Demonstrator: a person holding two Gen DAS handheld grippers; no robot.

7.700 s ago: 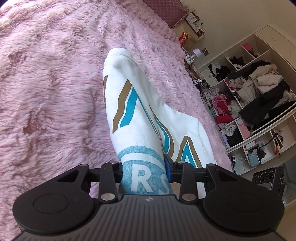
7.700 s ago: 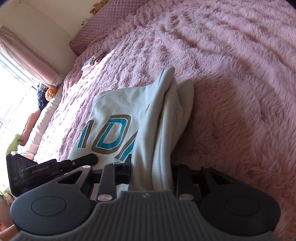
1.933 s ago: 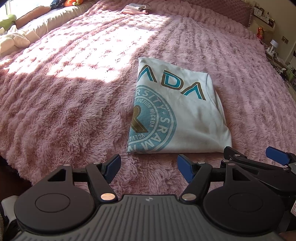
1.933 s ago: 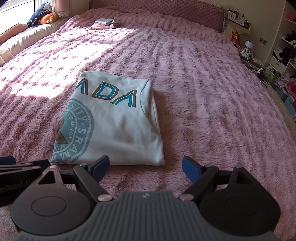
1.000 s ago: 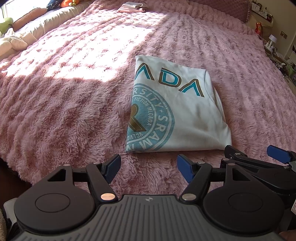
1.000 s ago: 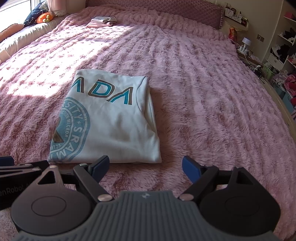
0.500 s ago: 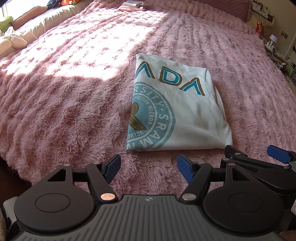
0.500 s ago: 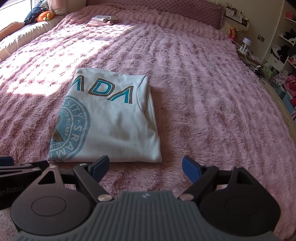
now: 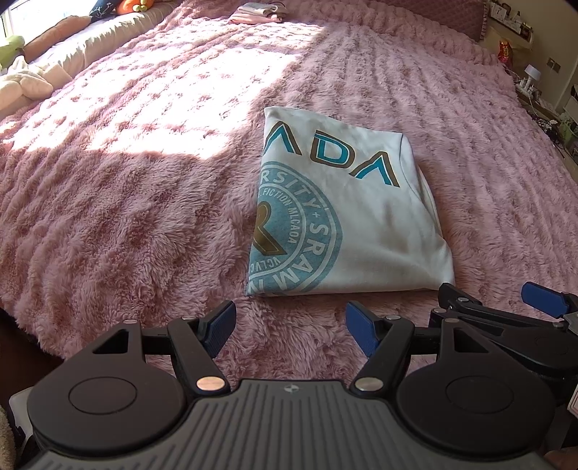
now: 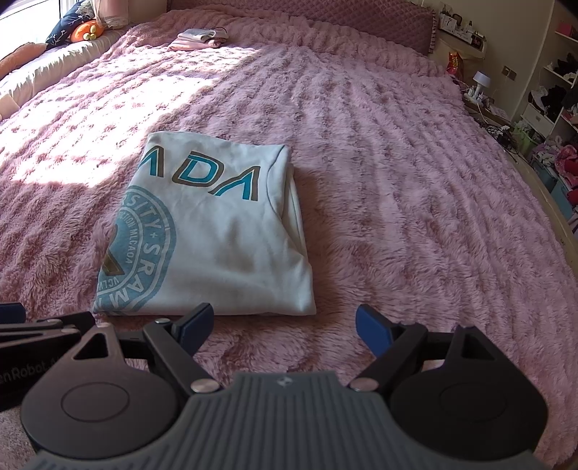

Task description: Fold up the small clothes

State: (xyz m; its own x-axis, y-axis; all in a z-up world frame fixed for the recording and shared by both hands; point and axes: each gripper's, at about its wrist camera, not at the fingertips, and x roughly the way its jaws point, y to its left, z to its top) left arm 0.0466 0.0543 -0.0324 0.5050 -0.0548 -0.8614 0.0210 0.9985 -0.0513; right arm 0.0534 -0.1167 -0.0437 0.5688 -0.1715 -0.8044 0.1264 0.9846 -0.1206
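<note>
A white T-shirt (image 9: 365,220) with teal and gold lettering and a round teal emblem lies folded into a flat rectangle on the pink fluffy bedspread (image 9: 137,173). The same T-shirt (image 10: 220,231) shows in the right wrist view, just beyond the fingers. My left gripper (image 9: 289,321) hovers open in front of the shirt's near edge, holding nothing. My right gripper (image 10: 283,325) is open too, empty, near the shirt's near right corner. The right gripper (image 9: 505,300) also shows at the right edge of the left wrist view.
Small folded clothes (image 10: 198,38) lie at the far end of the bed, near the quilted headboard (image 10: 325,18). Pillows and soft toys (image 9: 36,72) line the left side. Shelves with clothes (image 10: 552,94) and a bedside ledge with a lamp stand at right.
Both grippers held parts of the shirt 7.7 s ago; now it lies folded and both are open. Over the last second almost nothing has moved.
</note>
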